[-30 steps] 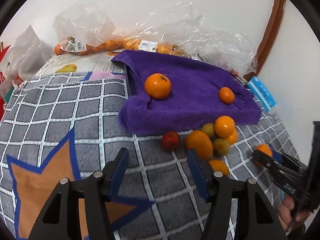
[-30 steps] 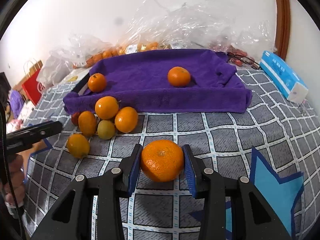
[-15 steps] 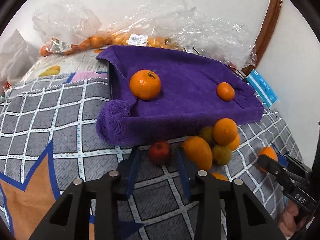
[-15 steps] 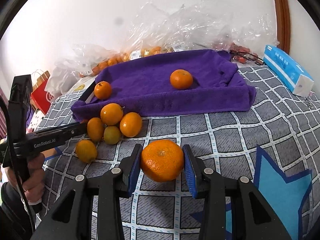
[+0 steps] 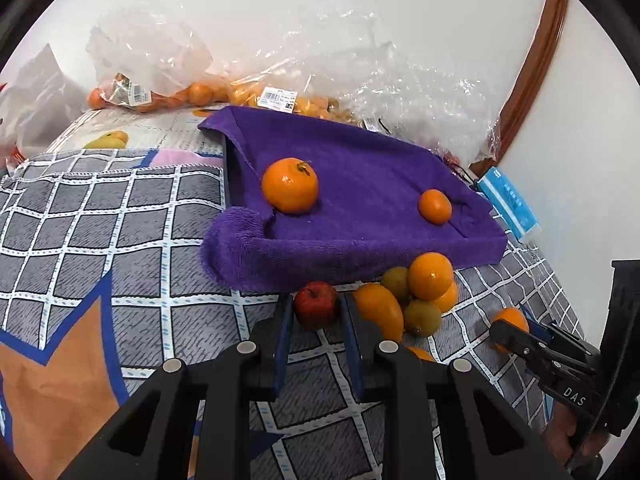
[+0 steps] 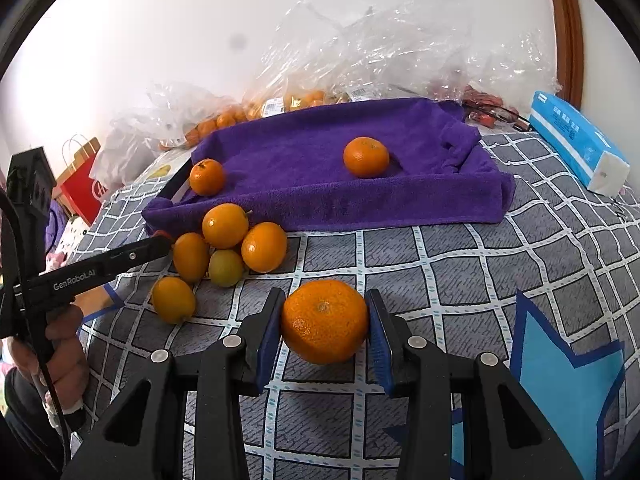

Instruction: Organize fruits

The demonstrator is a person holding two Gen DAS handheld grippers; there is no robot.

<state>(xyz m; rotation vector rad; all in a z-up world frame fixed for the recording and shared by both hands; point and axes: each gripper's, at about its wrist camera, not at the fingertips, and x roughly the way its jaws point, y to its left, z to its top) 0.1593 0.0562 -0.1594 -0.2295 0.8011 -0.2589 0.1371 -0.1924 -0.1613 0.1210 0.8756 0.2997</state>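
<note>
My left gripper (image 5: 316,312) is closed around a small red apple (image 5: 316,305) on the checked cloth, just in front of the purple towel (image 5: 360,184). My right gripper (image 6: 324,320) is shut on a large orange (image 6: 324,321), held near the cloth. Two oranges lie on the towel, one at the left (image 5: 290,185) and one at the right (image 5: 435,206). A pile of several oranges and greenish fruits (image 6: 230,244) lies in front of the towel; it also shows in the left wrist view (image 5: 416,300).
Clear plastic bags of oranges (image 5: 280,100) lie behind the towel against the wall. A blue tissue pack (image 6: 576,140) is at the right. A red paper bag (image 6: 82,188) stands at the far left. The checked cloth (image 6: 480,264) covers the surface.
My left gripper moved forward to the red apple and its fingers closed in around it. My right gripper kept hold of the large orange and barely moved.
</note>
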